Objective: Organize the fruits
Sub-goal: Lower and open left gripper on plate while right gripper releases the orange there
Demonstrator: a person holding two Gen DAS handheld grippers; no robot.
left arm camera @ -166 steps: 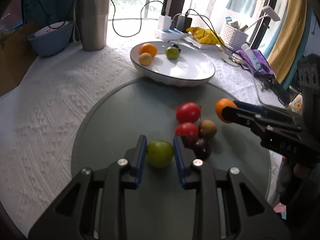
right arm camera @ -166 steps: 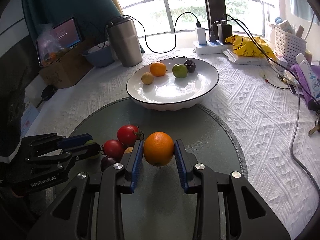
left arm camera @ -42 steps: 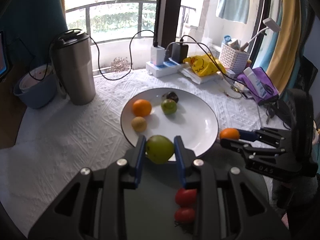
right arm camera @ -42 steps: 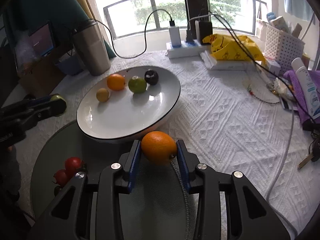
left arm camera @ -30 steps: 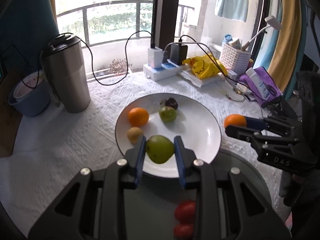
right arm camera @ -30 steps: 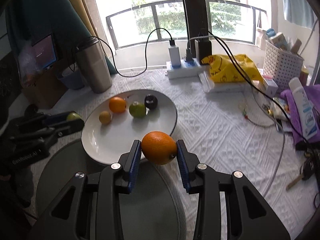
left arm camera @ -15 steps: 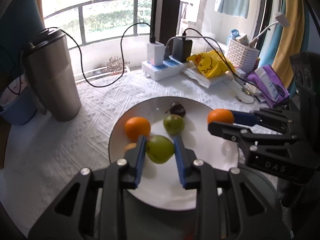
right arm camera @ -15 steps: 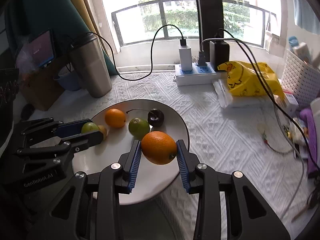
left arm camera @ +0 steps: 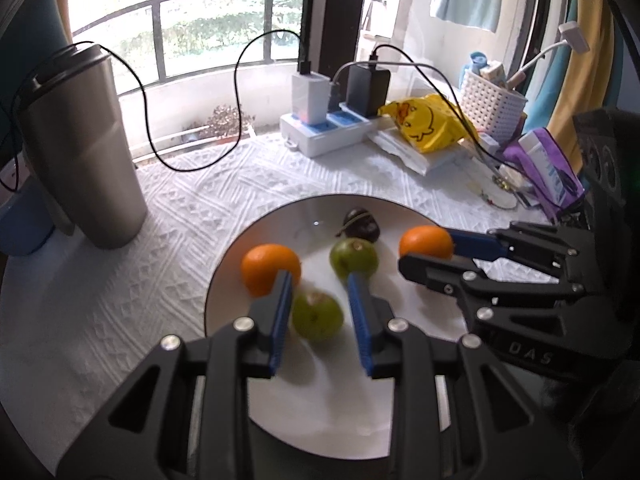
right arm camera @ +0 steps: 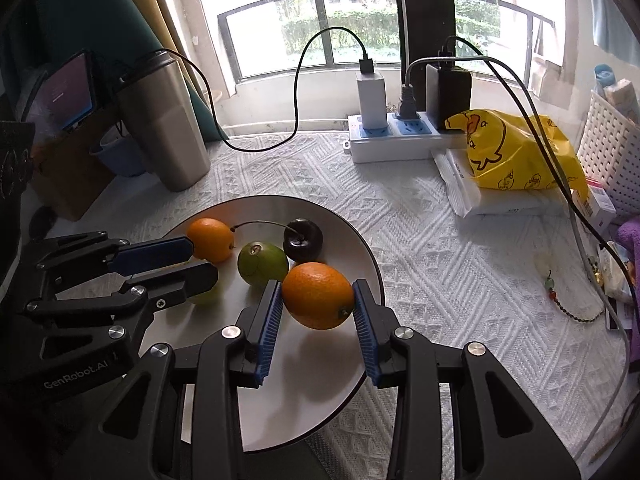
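On the left of the white plate (right arm camera: 372, 276) the left gripper (left arm camera: 320, 306) has its jaws apart, and the green fruit (left arm camera: 317, 316) lies loose between them on the plate. On the right, over the near part of the plate, the right gripper (right arm camera: 316, 306) has its jaws clamped on the orange (right arm camera: 318, 295), near a second green fruit (right arm camera: 262, 263) and a dark cherry (right arm camera: 303, 239)

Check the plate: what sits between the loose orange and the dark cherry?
A green fruit sits between the orange and the cherry, on the plate; the right wrist view shows it.
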